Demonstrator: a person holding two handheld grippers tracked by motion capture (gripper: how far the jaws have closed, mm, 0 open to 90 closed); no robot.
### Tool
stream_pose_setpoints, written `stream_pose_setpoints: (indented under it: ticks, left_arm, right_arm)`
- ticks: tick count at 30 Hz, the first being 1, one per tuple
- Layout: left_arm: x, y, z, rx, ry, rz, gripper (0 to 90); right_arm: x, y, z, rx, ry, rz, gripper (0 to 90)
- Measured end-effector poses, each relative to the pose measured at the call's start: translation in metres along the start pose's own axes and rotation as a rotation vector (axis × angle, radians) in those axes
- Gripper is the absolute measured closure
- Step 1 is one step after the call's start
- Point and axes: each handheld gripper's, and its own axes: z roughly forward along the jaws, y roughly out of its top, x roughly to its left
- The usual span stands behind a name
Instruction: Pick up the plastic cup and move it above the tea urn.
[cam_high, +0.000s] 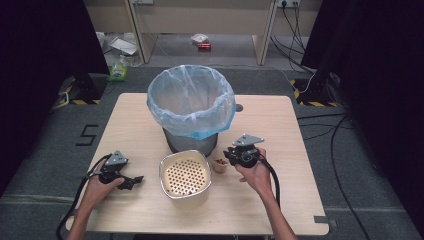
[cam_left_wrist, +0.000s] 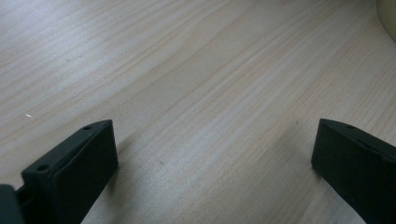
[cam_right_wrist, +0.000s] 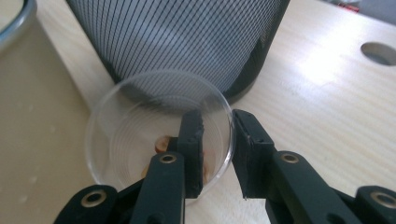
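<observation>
We have the right claw (cam_right_wrist: 217, 140) pinched narrow over the wall of the clear plastic cup (cam_right_wrist: 140, 126). It looks light, thin and easily crushed, so we judge a gentle hold at the rim best. Our left claw (cam_left_wrist: 210, 158) hangs wide over bare table (cam_left_wrist: 187, 70).

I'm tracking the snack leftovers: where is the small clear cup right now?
In the high view the small clear cup stands on the table between the perforated container and the right tongs, just before the bin; one jaw reaches inside its rim.

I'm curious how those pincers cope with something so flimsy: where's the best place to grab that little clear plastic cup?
By its rim wall, from above, as the right gripper does: one of its jaws is inside the clear cup, the other outside. The cup stands upright and open-topped, squeezed between the perforated container and the bin, so its sides are probably hard to reach.
</observation>
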Motion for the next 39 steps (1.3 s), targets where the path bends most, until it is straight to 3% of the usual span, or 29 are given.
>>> stream_pose_setpoints:
  ticks: [5, 8, 13, 19, 30, 39]
  left_arm:
    - [0.0, 0.0, 0.0, 0.0, 0.0, 0.0, 0.0]
    - [0.0, 0.0, 0.0, 0.0, 0.0, 0.0, 0.0]
    - [0.0, 0.0, 0.0, 0.0, 0.0, 0.0, 0.0]
    - [0.0, 0.0, 0.0, 0.0, 0.0, 0.0, 0.0]
    - [0.0, 0.0, 0.0, 0.0, 0.0, -0.001, 0.0]
    - [0.0, 0.0, 0.0, 0.0, -0.004, 0.002, 0.0]
  right_arm:
    - [-0.001, -0.009, -0.003, 0.01, 0.015, -0.003, 79.7]
    - [-0.003, -0.014, -0.005, -0.015, 0.038, 0.026, 81.8]
    - [-0.004, -0.016, -0.012, -0.048, 0.055, 0.024, 86.0]
    - [-0.007, -0.013, -0.028, -0.076, 0.03, -0.003, 86.4]
    - [-0.01, -0.016, -0.052, -0.138, -0.023, -0.007, 86.3]
    - [0.0, -0.009, -0.073, -0.199, -0.036, -0.049, 86.4]
